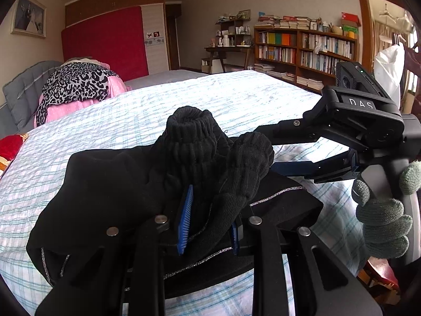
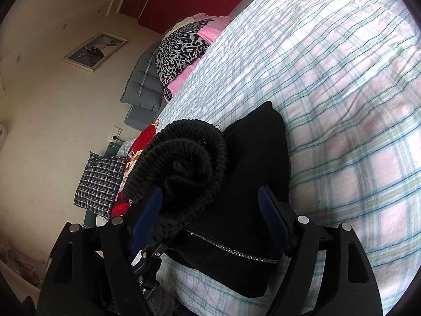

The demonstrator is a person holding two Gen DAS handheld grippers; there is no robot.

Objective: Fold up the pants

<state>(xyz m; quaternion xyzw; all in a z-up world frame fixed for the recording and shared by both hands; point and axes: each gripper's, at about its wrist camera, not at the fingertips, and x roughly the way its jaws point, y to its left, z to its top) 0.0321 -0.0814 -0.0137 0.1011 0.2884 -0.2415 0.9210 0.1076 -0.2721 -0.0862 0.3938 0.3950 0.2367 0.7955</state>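
Across the bed [image 1: 236,100], with its pale checked sheet, your black pants [image 1: 110,184] lie as a folded dark slab near the edge closest to you. Their ribbed cuffs [image 1: 194,131] rise off that slab in a bunched roll, open ends turned up and away toward the far side of the room. The slab's long axis runs left to right in the left wrist view, and a thin silvery seam line follows its near edge.

Your left tongs [image 1: 208,221] stand nearly pressed together, their blue pads pinching the lower part of one ribbed leg, so the cuffs stand just beyond the fingertips. Your right tongs [image 2: 210,210] stand spread wide over the same garment (the right wrist view shows this best): the rolled ribbed fabric [image 2: 184,163] sits against the left blue pad [image 2: 147,210], while the other pad stands clear of it above the flat black cloth. Nothing is squeezed between them. In the left wrist view these right tongs [image 1: 294,150] come in from the right, held by your gloved hand [image 1: 381,218].

Farther off, a leopard-print cloth [image 1: 76,84] lies on pink bedding by the grey headboard [image 1: 23,87], and a wooden bookcase [image 1: 305,50] full of books stands against the far wall.
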